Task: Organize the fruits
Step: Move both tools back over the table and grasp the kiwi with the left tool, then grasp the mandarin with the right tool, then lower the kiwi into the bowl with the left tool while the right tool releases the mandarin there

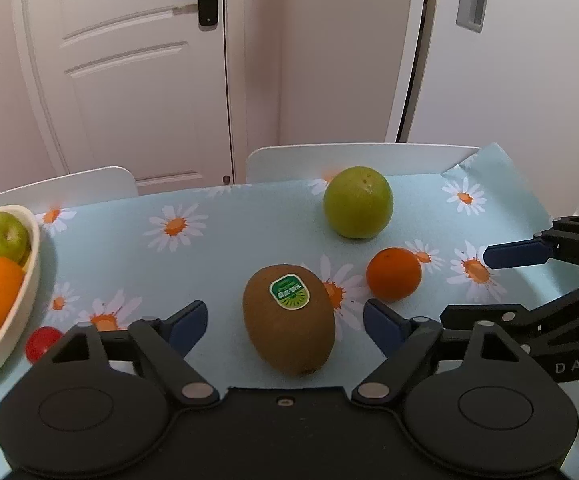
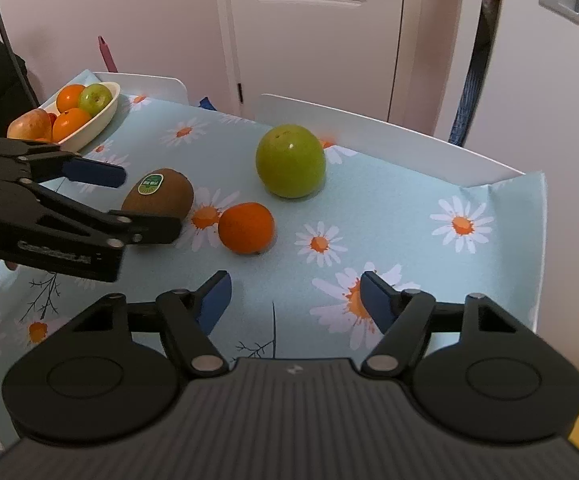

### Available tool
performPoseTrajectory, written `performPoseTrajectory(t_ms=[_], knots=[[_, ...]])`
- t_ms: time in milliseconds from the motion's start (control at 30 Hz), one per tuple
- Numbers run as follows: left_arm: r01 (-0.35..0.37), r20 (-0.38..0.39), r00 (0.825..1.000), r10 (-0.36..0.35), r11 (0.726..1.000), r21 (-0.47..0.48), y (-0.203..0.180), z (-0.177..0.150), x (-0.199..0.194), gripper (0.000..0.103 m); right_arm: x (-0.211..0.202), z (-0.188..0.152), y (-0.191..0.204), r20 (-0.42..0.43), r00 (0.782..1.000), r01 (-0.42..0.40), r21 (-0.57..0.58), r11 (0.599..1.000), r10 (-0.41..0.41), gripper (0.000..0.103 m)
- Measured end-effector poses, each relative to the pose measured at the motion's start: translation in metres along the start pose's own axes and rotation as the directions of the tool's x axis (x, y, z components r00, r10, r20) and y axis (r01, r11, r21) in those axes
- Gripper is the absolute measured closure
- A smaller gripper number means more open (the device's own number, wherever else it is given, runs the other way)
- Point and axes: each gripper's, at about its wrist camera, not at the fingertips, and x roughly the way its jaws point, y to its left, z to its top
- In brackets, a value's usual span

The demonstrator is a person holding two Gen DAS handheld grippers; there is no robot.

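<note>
Left gripper (image 1: 285, 320) tilted down, jaws apart around kiwi (image 1: 288, 319) without touching, right gripper (image 2: 295, 300) jaws apart over bare bench (image 2: 389, 216), cherry tomato (image 1: 41, 343) beside bowl (image 1: 13, 316) only in left view

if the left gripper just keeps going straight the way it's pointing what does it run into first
Most likely the kiwi. It lies on the tablecloth right between the open fingers of the left gripper, pads not yet touching it. The small orange sits off to the right, outside that line; exact depth is hard to judge.
</note>
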Motion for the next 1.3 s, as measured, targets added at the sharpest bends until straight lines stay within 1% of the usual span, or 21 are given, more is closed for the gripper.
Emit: performPoseTrajectory(t_ms=[33,67,100,167,233,533,733,1000,1067,1100,1300], knots=[[0.001,-0.005,1.000,-0.001,1.000,-0.001,0.000,0.000,0.002,0.024,0.001,0.000,0.000,0.001,1.000,-0.006,-0.001,1.000,0.006,0.019],[0.000,-0.011,1.000,0.000,1.000,0.000,-0.001,0.000,0.004,0.029,0.003,0.000,0.000,0.000,1.000,-0.009,-0.005,1.000,0.009,0.019],[-0.001,-0.019,1.000,0.001,1.000,0.001,-0.001,-0.001,0.006,0.038,0.004,0.000,0.001,-0.001,1.000,-0.011,-0.008,1.000,0.011,0.020],[0.004,-0.035,0.999,-0.004,1.000,0.000,-0.001,-0.002,0.009,0.049,0.007,-0.001,0.001,-0.005,1.000,-0.017,-0.013,1.000,0.017,0.020],[0.005,-0.031,0.999,-0.005,1.000,-0.003,-0.001,-0.002,0.009,0.050,0.010,-0.001,0.002,-0.008,1.000,-0.025,-0.018,1.000,0.024,0.024],[-0.018,-0.030,0.999,0.019,1.000,0.016,0.000,-0.005,0.004,0.052,0.019,0.005,0.010,0.011,0.998,-0.055,-0.031,0.998,0.055,0.027],[-0.020,-0.032,0.999,0.020,1.000,0.017,0.002,-0.006,0.003,0.052,0.026,0.011,0.013,0.018,0.997,-0.074,-0.023,0.997,0.075,0.034],[-0.026,-0.032,0.999,0.026,1.000,0.016,0.007,-0.008,0.000,0.053,0.034,0.018,0.016,0.034,0.996,-0.084,-0.035,0.996,0.085,0.037],[-0.029,-0.032,0.999,0.030,0.999,0.015,0.008,-0.009,-0.001,0.053,0.036,0.019,0.016,0.034,0.995,-0.088,-0.036,0.996,0.089,0.045],[-0.031,-0.032,0.999,0.031,0.999,0.014,0.008,-0.010,-0.002,0.053,0.036,0.020,0.016,0.033,0.995,-0.092,-0.032,0.995,0.093,0.052],[-0.037,-0.016,0.999,0.037,0.999,-0.004,0.014,-0.011,-0.015,0.053,0.029,0.024,0.021,0.048,0.995,-0.085,-0.028,0.996,0.086,0.052]])
